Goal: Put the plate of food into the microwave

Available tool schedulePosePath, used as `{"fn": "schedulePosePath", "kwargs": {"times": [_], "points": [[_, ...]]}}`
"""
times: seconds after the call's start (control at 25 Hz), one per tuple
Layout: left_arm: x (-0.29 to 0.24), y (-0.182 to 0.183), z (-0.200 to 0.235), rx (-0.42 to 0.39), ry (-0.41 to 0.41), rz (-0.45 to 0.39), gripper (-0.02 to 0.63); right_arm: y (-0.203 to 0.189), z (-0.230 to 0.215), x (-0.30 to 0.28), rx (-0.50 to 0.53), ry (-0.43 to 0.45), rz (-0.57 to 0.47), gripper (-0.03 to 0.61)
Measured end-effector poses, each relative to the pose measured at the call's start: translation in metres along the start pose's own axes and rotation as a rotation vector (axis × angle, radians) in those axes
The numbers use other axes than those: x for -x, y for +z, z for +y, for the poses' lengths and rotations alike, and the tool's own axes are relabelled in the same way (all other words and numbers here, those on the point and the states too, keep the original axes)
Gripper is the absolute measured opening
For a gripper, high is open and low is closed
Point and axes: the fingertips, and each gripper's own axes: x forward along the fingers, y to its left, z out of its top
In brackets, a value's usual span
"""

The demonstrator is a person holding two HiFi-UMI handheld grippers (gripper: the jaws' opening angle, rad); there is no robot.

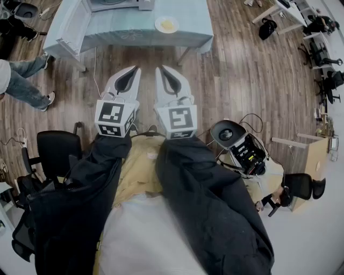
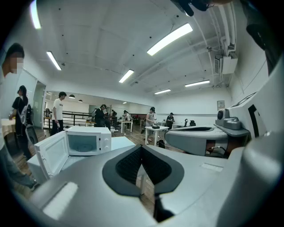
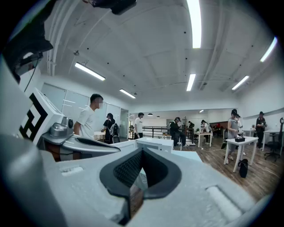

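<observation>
Two grippers are hanging side by side at mid-frame in the head view, both pointing toward the top edge.

Left gripper (image 1: 134, 70): its two jaws are pressing tip to tip, with nothing between them.

Right gripper (image 1: 160, 70): the same, its two jaws are meeting and it is carrying nothing.

Two marker cubes are riding just behind the jaws, one on each gripper: left cube (image 1: 114, 118), right cube (image 1: 179, 119). Two dark sleeves are running from them to the bottom of the frame.

One table (image 1: 134, 27) with a pale blue cover is standing at upper centre.

One plate of food (image 1: 167, 24) is sitting near the table's closer edge, well apart from both grippers. The food on it is showing yellow.

One microwave (image 1: 121, 4) is sitting on the same table at the top edge, left of the plate. Its one door (image 1: 67, 27) is standing wide open toward the upper left.

One person in jeans (image 1: 21, 80) is standing at the left edge. A black chair (image 1: 56, 150) is standing at the lower left.
</observation>
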Motion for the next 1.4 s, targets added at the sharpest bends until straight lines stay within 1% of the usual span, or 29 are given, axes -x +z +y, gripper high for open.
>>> {"fn": "schedulePosePath", "kwargs": {"times": [0.2,0.76,1.2,1.4], "points": [[-0.001,0.001,0.000,0.003,-0.003,0.001,-0.003,0.002,0.001,0.000,0.000,0.006,-0.001,-0.005],[-0.011,-0.012,0.001,0.023,0.000,0.043,-0.003,-0.017,-0.007,-0.004,-0.038,0.019,0.040,-0.003],[-0.015,-0.022,-0.002,0.043,0.030,0.067,-0.003,-0.026,-0.008,0.000,-0.052,0.059,0.049,-0.003],[-0.020,-0.032,0.000,0.058,0.053,0.088,-0.003,-0.040,-0.016,-0.001,-0.072,0.070,0.065,-0.002]]}}
